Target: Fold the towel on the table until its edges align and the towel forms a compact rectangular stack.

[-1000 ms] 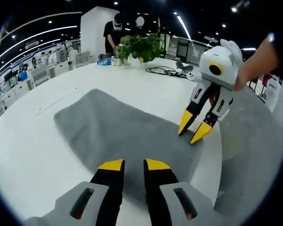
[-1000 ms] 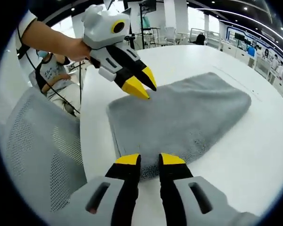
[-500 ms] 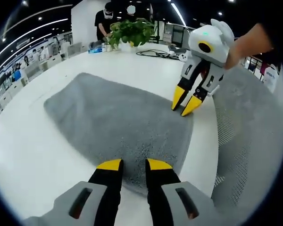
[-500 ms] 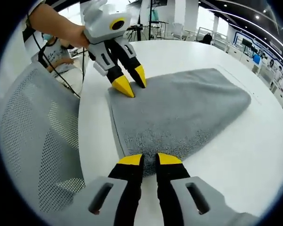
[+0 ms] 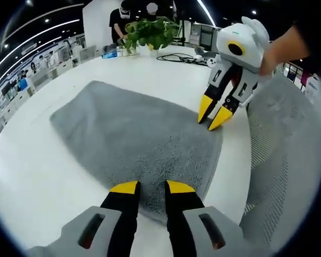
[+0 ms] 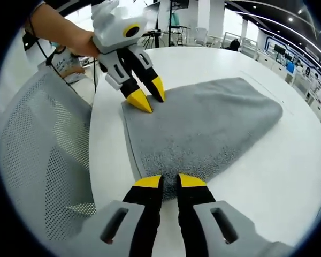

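Observation:
A grey towel (image 5: 134,134) lies flat on the white table (image 5: 37,176), also seen as the towel (image 6: 203,128) in the right gripper view. My left gripper (image 5: 152,187) stands open, low over the towel's near corner. The right gripper view shows that left gripper (image 6: 148,95) with its yellow tips on the towel's far left corner, jaws apart. My right gripper (image 6: 169,181) is open by a narrow gap at the towel's near edge. In the left gripper view the right gripper (image 5: 212,118) touches the towel's right corner, held by a person's hand (image 5: 281,51).
A grey mesh chair (image 6: 37,160) stands close along the table's edge beside the towel, seen as the chair (image 5: 278,150) from the left. A potted plant (image 5: 150,33), cables (image 5: 176,58) and people stand at the far side of the table.
Over the last second both grippers came down closer to the towel's two near corners. In the last half second they have hardly moved, and the towel lies as before.

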